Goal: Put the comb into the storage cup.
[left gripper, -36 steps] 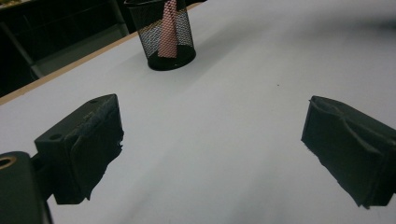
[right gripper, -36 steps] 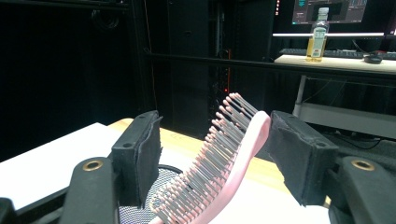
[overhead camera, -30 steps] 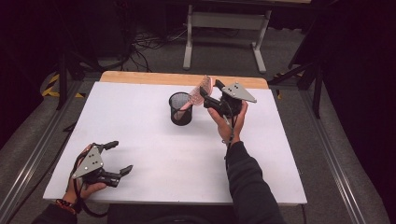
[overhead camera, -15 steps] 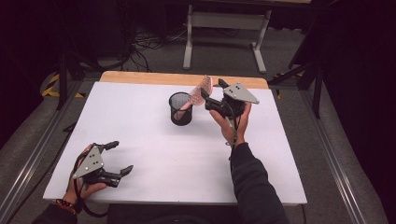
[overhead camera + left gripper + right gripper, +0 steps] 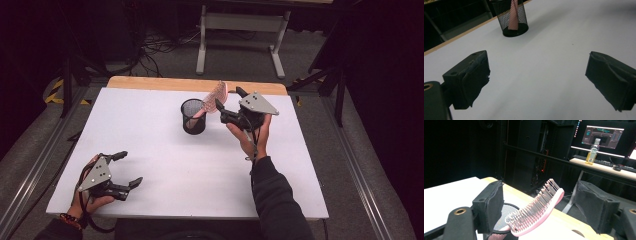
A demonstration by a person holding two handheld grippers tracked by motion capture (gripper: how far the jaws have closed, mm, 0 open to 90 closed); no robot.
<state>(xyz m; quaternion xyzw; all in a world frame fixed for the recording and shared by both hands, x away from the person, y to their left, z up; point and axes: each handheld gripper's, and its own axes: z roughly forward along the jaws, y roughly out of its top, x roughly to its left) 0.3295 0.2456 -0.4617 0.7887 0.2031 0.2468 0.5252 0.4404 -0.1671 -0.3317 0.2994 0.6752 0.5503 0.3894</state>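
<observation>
Left gripper (image 5: 120, 170) at my near left edge of the white table (image 5: 150, 140), jaws spread wide, nothing between them. Farther out, right gripper (image 5: 226, 102) just been opening; pads stand clear of the pink hairbrush (image 5: 536, 212), released. Brush leans handle-down in the black mesh cup (image 5: 194, 116), head over rim

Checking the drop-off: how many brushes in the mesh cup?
1. A pink hairbrush leans in the black mesh cup, handle down, head out over the rim. The mesh may hide anything lower inside.
</observation>
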